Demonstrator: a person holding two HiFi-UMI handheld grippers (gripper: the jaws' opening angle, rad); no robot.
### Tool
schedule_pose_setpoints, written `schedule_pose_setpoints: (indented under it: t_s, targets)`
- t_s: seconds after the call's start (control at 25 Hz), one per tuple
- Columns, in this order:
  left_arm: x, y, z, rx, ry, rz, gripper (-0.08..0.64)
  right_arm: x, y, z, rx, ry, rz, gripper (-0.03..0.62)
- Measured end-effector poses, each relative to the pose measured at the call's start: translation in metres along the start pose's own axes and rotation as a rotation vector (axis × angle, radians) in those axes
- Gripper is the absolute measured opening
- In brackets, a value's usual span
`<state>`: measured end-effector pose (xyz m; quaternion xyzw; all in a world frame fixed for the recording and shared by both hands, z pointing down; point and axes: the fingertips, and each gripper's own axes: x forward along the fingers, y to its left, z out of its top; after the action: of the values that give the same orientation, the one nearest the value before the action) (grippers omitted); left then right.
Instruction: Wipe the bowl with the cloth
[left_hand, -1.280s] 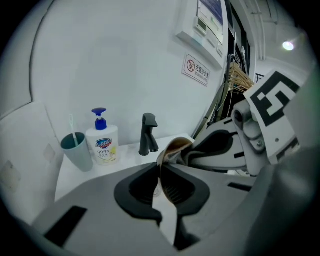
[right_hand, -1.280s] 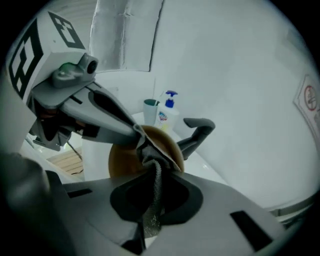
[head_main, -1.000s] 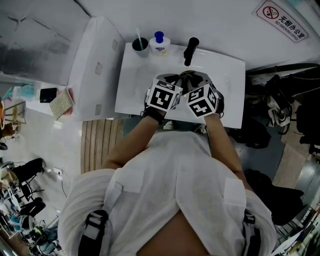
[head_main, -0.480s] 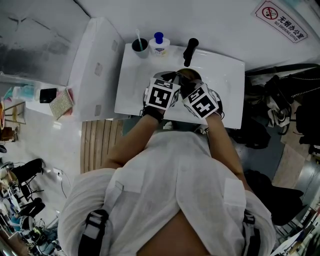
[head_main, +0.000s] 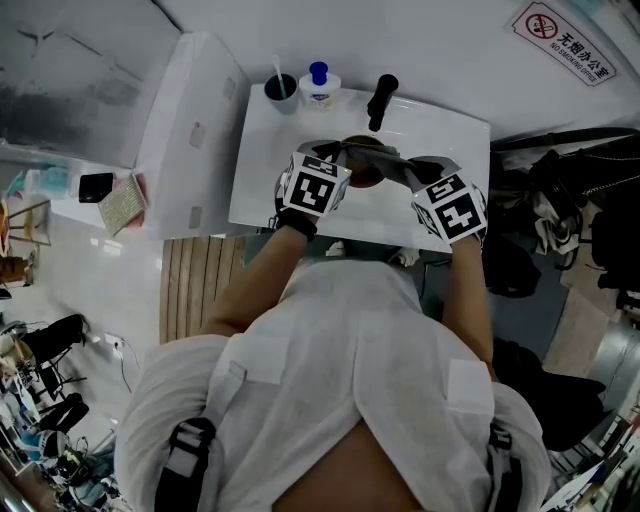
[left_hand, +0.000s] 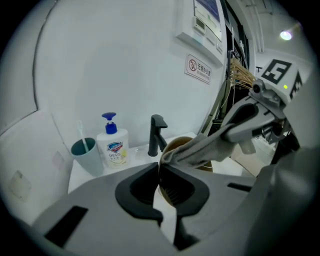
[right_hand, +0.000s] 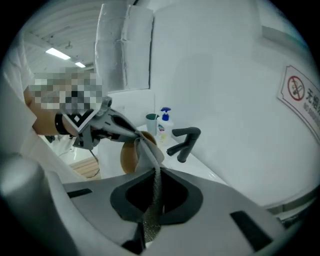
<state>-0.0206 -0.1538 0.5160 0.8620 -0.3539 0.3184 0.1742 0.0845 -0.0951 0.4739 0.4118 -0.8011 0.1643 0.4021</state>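
The right gripper (right_hand: 155, 174), clenched on the cloth (left_hand: 201, 146), now stands well apart from the left gripper (left_hand: 160, 172) rather than beside it, pulling the cloth taut from the bowl (right_hand: 128, 155) clamped at the left gripper's tips, probably finishing one wiping stroke.

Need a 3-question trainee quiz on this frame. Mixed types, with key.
1. True or false: the right gripper is shut on the cloth.
2. What does the left gripper grip? A) faucet B) bowl C) sponge
3. Fill in: the soap bottle has a ____ pump.
Key: 1 true; 2 B; 3 blue.
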Motion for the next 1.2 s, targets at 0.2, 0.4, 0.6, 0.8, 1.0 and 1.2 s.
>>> schedule_pose_setpoints:
  t_s: [0.2, 0.4, 0.6, 0.8, 1.0, 1.2]
  targets:
    - [0.002, -0.025, -0.005, 0.068, 0.035, -0.059, 0.023, -0.01, -0.031, -0.009, 0.124, -0.032, -0.047, 0.031]
    - [0.002, -0.02, -0.018, 0.092, 0.083, -0.052, 0.02, -0.026, -0.074, -0.02, 0.211, -0.069, -0.172, 0.029]
    - [0.005, -0.028, -0.016, 0.097, 0.089, -0.081, 0.02, -0.02, -0.093, -0.022, 0.172, -0.033, -0.284, 0.029]
    - [0.012, -0.037, -0.014, 0.097, 0.1, -0.092, 0.021, 0.0, -0.042, 0.014, 0.032, -0.107, -0.142, 0.029]
    - [0.017, -0.028, -0.006, 0.032, 0.077, -0.073, 0.021, 0.031, 0.037, 0.02, -0.096, -0.067, 0.065, 0.029]
    - [0.017, -0.025, 0.001, 0.009, 0.06, -0.084, 0.021, 0.055, 0.049, 0.007, -0.116, -0.017, 0.131, 0.119]
